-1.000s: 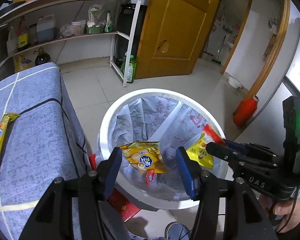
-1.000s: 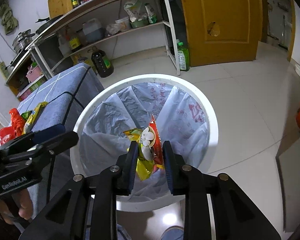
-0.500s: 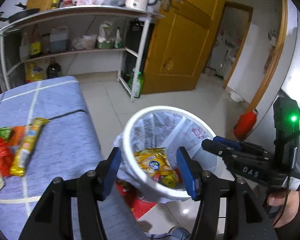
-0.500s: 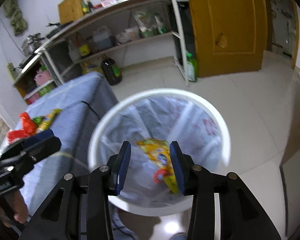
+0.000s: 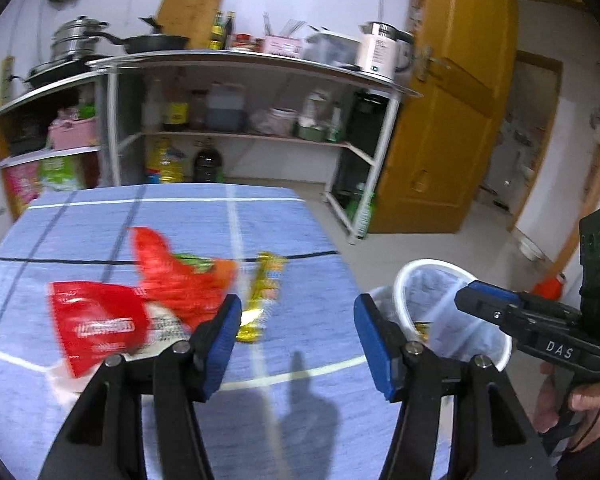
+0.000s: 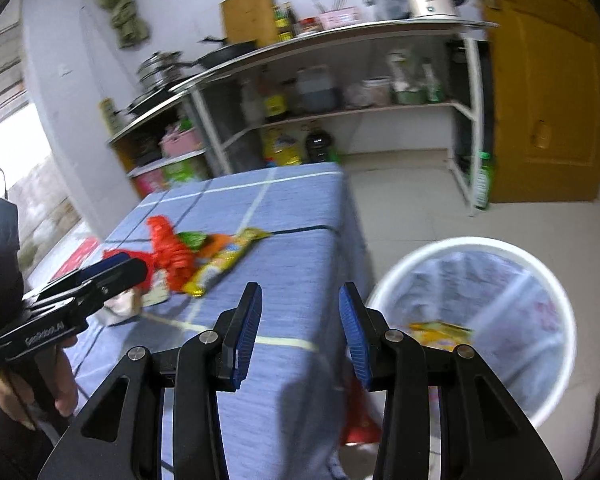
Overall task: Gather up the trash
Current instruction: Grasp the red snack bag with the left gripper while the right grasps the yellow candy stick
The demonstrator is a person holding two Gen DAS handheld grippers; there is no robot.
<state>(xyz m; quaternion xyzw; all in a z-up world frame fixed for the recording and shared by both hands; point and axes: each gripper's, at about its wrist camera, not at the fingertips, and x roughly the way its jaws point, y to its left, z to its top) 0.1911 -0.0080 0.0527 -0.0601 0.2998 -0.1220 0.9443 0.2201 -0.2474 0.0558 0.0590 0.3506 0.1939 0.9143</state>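
Note:
A heap of wrappers lies on the blue table [image 5: 308, 304]: a flat red packet [image 5: 96, 324], a crumpled red bag [image 5: 172, 276] and a yellow snack wrapper [image 5: 266, 292], which also shows in the right wrist view [image 6: 224, 260]. The white trash bin [image 6: 480, 248] with a pale liner stands on the floor to the table's right and holds yellow wrappers [image 6: 440, 330]. My left gripper [image 5: 296, 332] is open and empty over the table, just in front of the heap. My right gripper [image 6: 300, 324] is open and empty above the table's right edge, beside the bin.
A metal shelf rack [image 5: 236, 60] with pans, bottles and a kettle stands behind the table. A yellow door [image 5: 452, 120] is at the right. A red object [image 6: 360, 420] lies on the floor between table and bin. A red canister [image 5: 548, 288] stands beyond the bin.
My right gripper opened and dropped its wrapper into the bin. Both grippers then swung left from over the bin toward the table and the wrapper heap.

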